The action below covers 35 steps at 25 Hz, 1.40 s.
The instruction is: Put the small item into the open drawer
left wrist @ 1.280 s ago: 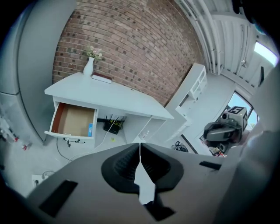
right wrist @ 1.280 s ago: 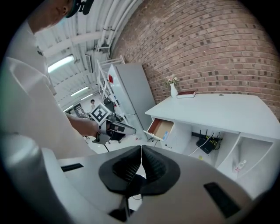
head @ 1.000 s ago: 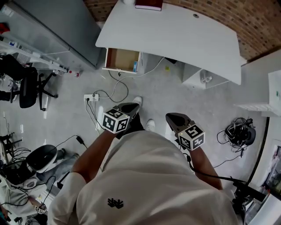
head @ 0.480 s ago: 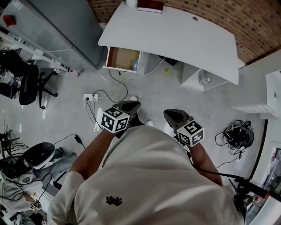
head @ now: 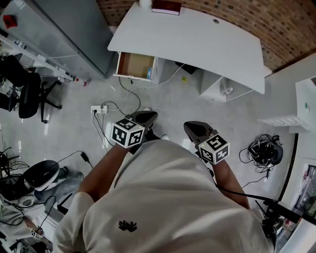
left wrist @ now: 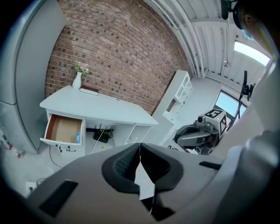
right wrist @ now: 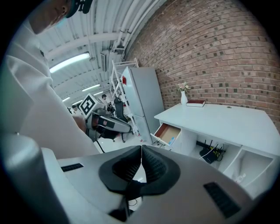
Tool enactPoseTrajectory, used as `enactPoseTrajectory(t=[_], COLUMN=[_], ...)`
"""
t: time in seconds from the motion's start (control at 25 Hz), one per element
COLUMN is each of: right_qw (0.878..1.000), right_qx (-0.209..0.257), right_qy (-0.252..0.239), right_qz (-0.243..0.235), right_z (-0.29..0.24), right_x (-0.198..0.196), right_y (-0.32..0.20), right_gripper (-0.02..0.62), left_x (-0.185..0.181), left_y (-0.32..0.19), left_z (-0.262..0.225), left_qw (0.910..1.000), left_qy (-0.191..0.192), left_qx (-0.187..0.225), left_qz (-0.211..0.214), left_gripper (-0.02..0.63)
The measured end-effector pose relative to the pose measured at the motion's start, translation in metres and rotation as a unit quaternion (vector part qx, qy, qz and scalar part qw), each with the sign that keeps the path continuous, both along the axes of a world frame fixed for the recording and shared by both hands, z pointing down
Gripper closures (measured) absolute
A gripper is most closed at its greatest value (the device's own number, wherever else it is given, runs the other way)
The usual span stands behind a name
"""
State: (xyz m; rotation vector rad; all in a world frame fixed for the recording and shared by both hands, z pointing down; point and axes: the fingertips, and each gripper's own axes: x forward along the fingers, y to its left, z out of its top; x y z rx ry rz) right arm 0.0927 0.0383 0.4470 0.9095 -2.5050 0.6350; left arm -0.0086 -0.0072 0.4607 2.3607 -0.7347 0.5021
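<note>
Left gripper (left wrist: 140,151) jaws together, nothing between them; right gripper (right wrist: 141,158) same. We hold both close to the body, well apart from the table (head: 197,39). Open drawer (head: 132,64) sits under the table's left end in head view. Small blue item (head: 149,73) lies inside, against its right wall.

A red book (head: 167,6) and a vase (left wrist: 77,81) of flowers sit on the white desk (head: 197,39)
</note>
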Motion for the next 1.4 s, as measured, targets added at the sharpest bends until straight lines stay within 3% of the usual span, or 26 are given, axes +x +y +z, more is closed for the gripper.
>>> enactPoseTrajectory(t=[1.4], right_qw=[1.000], right_qx=[0.002], right_qy=[0.001], right_qz=[-0.019], right_z=[0.001], right_x=[-0.008], right_y=[0.008], right_gripper=[0.566], left_x=[-0.004], left_y=[0.011], left_z=[0.006], left_qw=[0.9999], left_qy=[-0.002], left_qx=[-0.015], left_qz=[-0.007], left_gripper=[0.581])
